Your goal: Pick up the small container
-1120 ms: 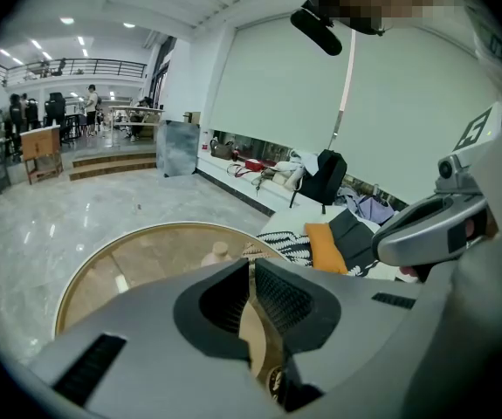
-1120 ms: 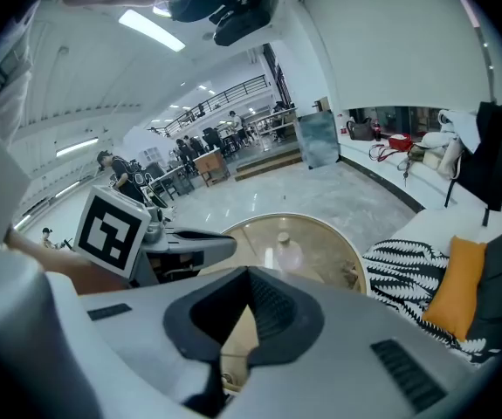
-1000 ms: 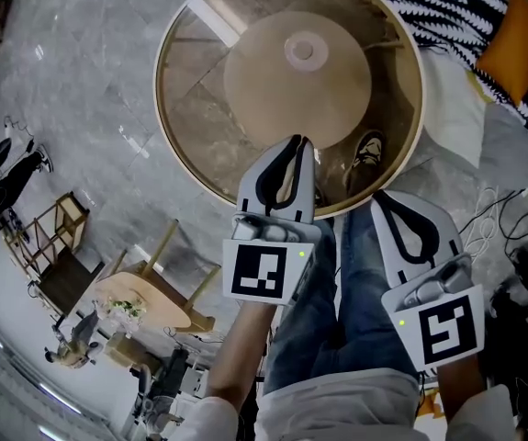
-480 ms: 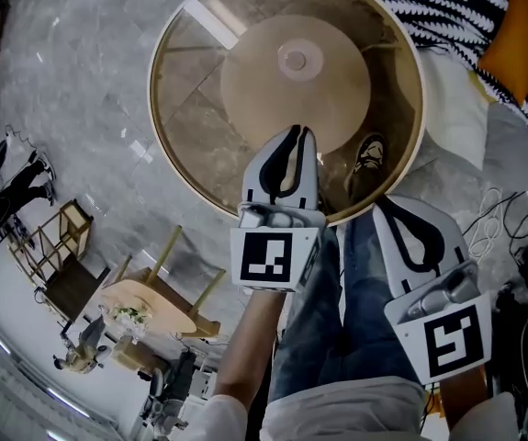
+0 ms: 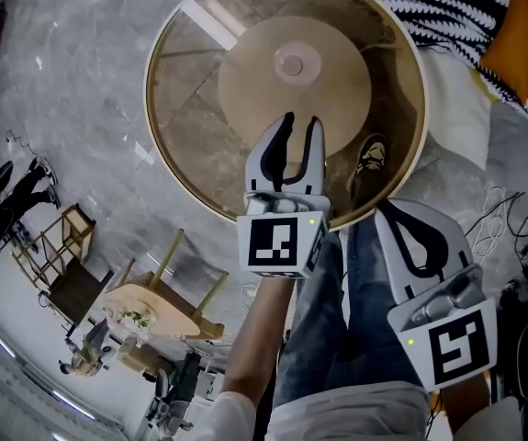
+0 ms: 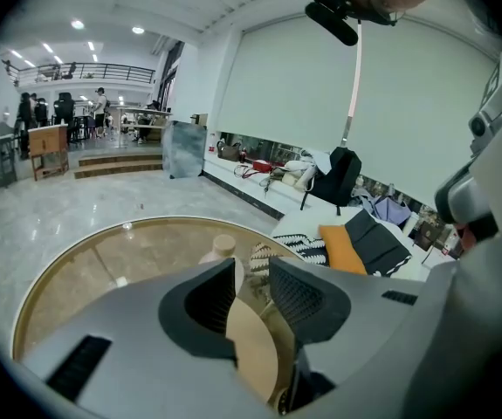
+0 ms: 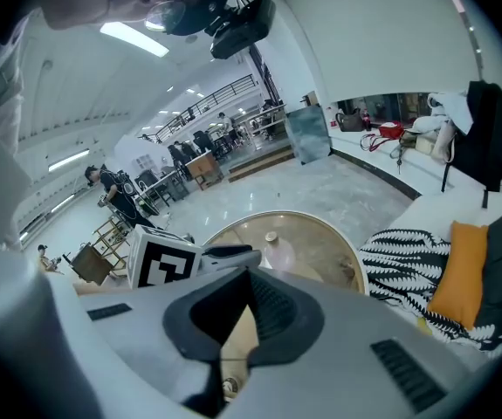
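The small container (image 5: 291,64), pale with a tan cap, stands upright near the middle of the round glass table (image 5: 181,145). In the left gripper view the container (image 6: 222,250) shows just beyond the jaw tips. My left gripper (image 5: 300,125) hovers over the table's near side, short of the container. Its jaws have just been opening and stand apart with nothing between them, as the left gripper (image 6: 251,273) also shows in its own view. My right gripper (image 5: 388,206) hangs lower right, off the table above the person's knees, shut and empty. The right gripper view shows the container (image 7: 273,251) far ahead.
A tan pedestal base (image 5: 337,99) shows through the glass, with a shoe (image 5: 369,154) beneath the near rim. A black-and-white striped throw (image 5: 447,7) and an orange cushion (image 5: 521,35) lie at the upper right. Cables (image 5: 502,209) trail on the floor at right.
My left gripper has moved forward over the table's near rim towards the container, and its shut jaws have opened. The right gripper has stayed where it was.
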`<state>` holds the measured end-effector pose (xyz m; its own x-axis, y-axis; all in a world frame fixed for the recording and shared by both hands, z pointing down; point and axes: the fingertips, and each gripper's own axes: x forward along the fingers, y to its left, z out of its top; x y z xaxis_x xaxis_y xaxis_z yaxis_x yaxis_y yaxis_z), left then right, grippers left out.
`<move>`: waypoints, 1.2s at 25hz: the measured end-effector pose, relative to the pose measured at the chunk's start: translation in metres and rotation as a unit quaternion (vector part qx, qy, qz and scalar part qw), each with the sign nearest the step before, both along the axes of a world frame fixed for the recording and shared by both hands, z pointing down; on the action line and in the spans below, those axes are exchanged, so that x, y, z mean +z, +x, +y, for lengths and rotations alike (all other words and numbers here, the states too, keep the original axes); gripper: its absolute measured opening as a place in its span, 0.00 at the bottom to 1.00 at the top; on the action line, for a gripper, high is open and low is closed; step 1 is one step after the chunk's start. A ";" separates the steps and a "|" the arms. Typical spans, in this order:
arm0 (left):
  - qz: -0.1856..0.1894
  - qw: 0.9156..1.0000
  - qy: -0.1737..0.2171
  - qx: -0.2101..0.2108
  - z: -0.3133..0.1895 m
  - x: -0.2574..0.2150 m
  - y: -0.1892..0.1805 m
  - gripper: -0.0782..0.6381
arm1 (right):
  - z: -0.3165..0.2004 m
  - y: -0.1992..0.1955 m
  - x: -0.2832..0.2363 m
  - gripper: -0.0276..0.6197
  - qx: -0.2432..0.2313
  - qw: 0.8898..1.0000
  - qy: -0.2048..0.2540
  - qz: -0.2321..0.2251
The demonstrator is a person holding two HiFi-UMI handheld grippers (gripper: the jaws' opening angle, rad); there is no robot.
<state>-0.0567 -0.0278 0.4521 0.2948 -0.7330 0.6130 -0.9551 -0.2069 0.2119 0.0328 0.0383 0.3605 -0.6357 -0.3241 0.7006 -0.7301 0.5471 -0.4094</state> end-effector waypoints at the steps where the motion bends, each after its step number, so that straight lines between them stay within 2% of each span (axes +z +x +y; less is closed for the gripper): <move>1: -0.003 1.000 0.002 -0.001 -0.002 0.002 -0.001 0.28 | 0.000 0.000 0.000 0.07 0.001 1.000 0.001 -0.001; 13: -0.014 0.999 0.014 -0.032 -0.023 0.025 -0.013 0.37 | -0.002 0.004 0.006 0.07 0.005 1.000 -0.007 -0.003; 30: -0.047 0.997 0.036 -0.050 -0.057 0.040 -0.014 0.40 | -0.004 0.019 0.014 0.07 0.007 1.000 -0.018 -0.003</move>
<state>-0.0704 -0.0848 0.4923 0.1620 -0.7989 0.5793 -0.9867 -0.1219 0.1079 0.0514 0.0348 0.3747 -0.6352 -0.3076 0.7085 -0.7355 0.5209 -0.4332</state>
